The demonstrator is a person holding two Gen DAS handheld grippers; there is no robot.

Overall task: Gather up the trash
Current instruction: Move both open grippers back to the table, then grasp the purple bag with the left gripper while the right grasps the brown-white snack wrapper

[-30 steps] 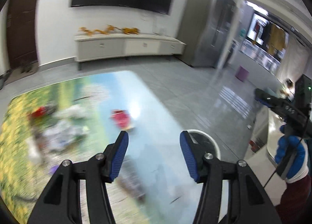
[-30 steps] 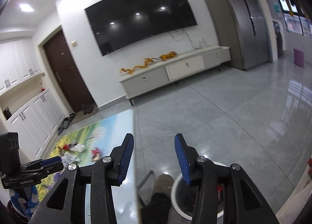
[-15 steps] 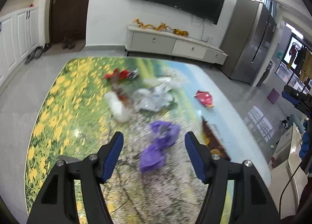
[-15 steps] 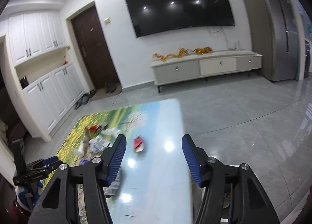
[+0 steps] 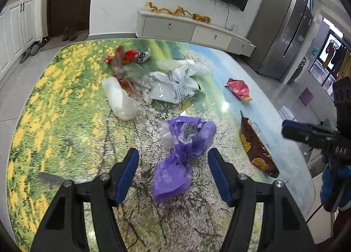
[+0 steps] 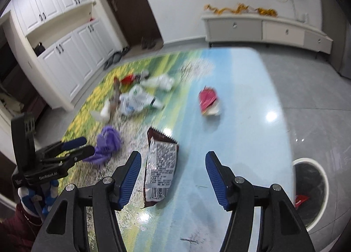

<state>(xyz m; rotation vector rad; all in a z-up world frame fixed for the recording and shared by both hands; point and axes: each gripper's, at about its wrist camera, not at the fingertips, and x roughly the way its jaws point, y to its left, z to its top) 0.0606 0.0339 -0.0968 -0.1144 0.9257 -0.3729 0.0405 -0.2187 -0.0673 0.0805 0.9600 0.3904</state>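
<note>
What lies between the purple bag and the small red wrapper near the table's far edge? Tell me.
The brown snack packet lies between the purple bag and the red wrapper in the right wrist view; otherwise only bare table.

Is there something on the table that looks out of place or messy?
Yes. Loose trash lies scattered on the table: a crumpled purple bag, a torn-open brown snack packet, a small red wrapper and a pile of white bags. None is in the bin on the floor.
</note>
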